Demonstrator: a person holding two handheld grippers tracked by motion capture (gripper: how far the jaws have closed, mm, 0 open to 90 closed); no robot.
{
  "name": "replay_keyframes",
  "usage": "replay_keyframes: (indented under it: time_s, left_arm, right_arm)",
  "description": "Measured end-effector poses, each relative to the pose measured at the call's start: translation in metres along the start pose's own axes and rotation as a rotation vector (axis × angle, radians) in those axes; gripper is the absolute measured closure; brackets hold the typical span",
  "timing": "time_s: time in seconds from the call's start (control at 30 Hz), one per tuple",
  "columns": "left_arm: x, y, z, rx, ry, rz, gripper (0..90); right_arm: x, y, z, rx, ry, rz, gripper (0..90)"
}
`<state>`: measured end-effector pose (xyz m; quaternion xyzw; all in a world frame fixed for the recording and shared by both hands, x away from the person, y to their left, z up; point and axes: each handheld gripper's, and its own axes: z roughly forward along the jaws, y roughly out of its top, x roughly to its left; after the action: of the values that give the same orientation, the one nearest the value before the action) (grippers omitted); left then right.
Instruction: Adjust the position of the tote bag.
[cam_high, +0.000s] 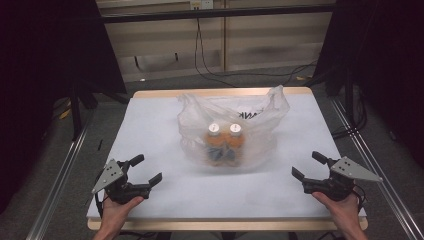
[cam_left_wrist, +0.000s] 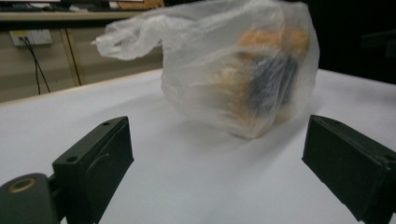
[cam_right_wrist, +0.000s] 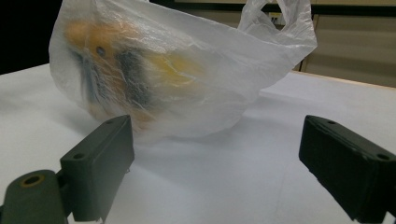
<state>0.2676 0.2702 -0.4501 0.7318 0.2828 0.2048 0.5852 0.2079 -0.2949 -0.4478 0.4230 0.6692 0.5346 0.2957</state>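
Clear plastic bag sits mid-table, two orange bottles with white caps upright inside, side by side. Left claw rests near the front left corner, jaws spread wide, nothing between them. Right claw sits front right, released too, well apart from the bag.

Bottles blurred behind plastic bag; labels unreadable; bag print partly hidden by folds.
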Motion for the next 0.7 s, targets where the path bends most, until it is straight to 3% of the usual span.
replay_keyframes:
  time_s: [0.27, 0.5, 0.57, 0.6, 0.7]
  left_arm:
    - [-0.002, 0.000, 0.003, 0.030, 0.002, 0.016, 8.2]
    - [-0.003, -0.001, 0.009, 0.040, -0.008, -0.015, 7.7]
    - [-0.002, -0.001, 0.010, 0.054, -0.007, 0.000, 7.7]
    - [-0.004, -0.001, 0.011, 0.049, -0.006, -0.016, 7.7]
    - [-0.003, -0.001, 0.012, 0.050, -0.017, -0.010, 7.8]
  right_arm:
    - [-0.003, -0.001, 0.001, 0.031, 0.011, -0.008, 13.0]
    - [-0.004, 0.000, 0.006, 0.055, 0.044, -0.004, 20.0]
    - [-0.004, 0.001, 0.007, 0.059, 0.046, 0.000, 21.0]
    - [-0.005, 0.002, 0.008, 0.064, 0.059, -0.007, 24.0]
    - [-0.006, 0.004, 0.010, 0.069, 0.069, -0.005, 26.5]
